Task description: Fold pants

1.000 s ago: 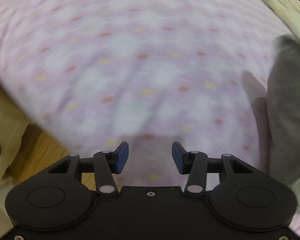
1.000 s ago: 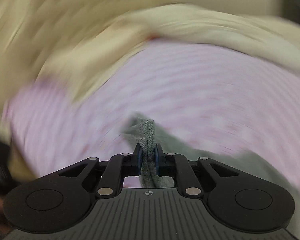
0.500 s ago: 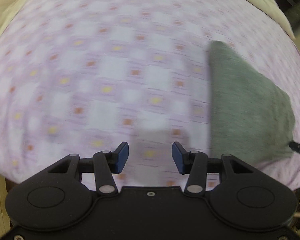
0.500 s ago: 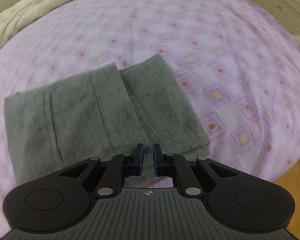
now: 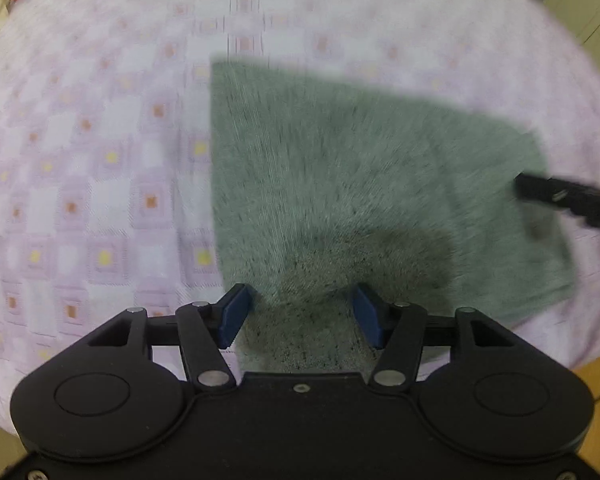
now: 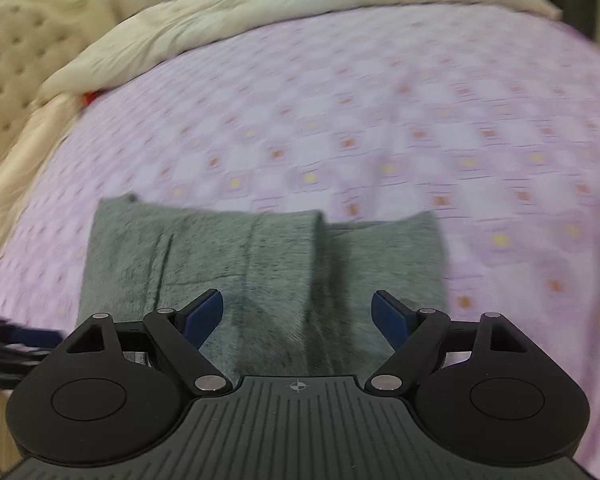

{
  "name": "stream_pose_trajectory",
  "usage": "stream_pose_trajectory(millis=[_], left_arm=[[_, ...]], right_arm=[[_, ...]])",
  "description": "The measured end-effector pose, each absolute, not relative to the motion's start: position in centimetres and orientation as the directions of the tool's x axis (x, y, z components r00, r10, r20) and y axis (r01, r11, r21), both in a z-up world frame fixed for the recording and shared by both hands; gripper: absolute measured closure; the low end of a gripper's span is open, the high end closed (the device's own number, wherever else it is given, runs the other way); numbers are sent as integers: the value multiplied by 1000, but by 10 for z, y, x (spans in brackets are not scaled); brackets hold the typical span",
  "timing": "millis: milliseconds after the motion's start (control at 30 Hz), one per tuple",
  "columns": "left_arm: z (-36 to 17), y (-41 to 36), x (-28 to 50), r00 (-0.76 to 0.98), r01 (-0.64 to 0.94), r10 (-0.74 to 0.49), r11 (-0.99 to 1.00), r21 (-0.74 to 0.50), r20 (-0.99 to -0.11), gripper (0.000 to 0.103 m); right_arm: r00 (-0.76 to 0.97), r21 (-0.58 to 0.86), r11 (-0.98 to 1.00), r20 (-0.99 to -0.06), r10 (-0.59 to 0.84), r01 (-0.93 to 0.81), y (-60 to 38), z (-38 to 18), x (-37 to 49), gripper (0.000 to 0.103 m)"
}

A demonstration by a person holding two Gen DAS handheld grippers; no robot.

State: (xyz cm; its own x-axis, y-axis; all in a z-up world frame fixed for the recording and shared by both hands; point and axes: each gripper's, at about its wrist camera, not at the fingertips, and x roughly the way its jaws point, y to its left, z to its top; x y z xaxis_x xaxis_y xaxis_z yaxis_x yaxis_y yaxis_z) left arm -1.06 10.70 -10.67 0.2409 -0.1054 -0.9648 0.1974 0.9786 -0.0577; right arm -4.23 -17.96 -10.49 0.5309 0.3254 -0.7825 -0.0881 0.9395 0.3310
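While folded pants (image 6: 260, 264) lie flat, both tongs gape.

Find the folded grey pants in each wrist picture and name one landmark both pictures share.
Left wrist view: the pants fill the centre and right, running down between the open fingers of the left hand-held gripper.
Right wrist view: the pants lie low at centre-left, just ahead of the open right hand-held gripper.
Shared landmark: the pink checked bedsheet under the pants.
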Motion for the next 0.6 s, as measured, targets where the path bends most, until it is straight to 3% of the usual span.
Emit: stream_pose_trajectory(millis=[67,100,267,300,333,367,467,600], left_arm=[[-131,104,-2,148,178,-65,983,-38,-987,32],[-133,108,0,148,147,-60,988,-38,-987,22],[-125,136,-7,142,31,-96,995,-92,-985,21],[-120,137,-12,160,32,-80,997,-76,-984,23],[-115,137,-17,179,33,-64,998,-59,-982,26],[-109,139,-23,200,31,-49,999,-44,-979,28],[-94,145,-39,249,5,-29,1000,-29,-968,31],[-69,155,-46,315,-56,-26,997,-46,-949,31]], right_arm=[[493,351,929,-792,360,-114,-177,-104,-41,22],[481,357,926,-795,369,-121,-175,-100,-45,22],[429,461,883,-782,452,-91,-182,-118,-31,23],[417,489,867,-772,480,-94,-180,-119,-29,35],[406,512,853,-762,505,-101,-180,-117,-31,71],[388,533,839,-754,530,-112,-176,-113,-30,81],[404,477,854,-753,520,-209,-158,-74,-42,86],[490,472,831,-671,556,-296,-161,-3,-70,88]])
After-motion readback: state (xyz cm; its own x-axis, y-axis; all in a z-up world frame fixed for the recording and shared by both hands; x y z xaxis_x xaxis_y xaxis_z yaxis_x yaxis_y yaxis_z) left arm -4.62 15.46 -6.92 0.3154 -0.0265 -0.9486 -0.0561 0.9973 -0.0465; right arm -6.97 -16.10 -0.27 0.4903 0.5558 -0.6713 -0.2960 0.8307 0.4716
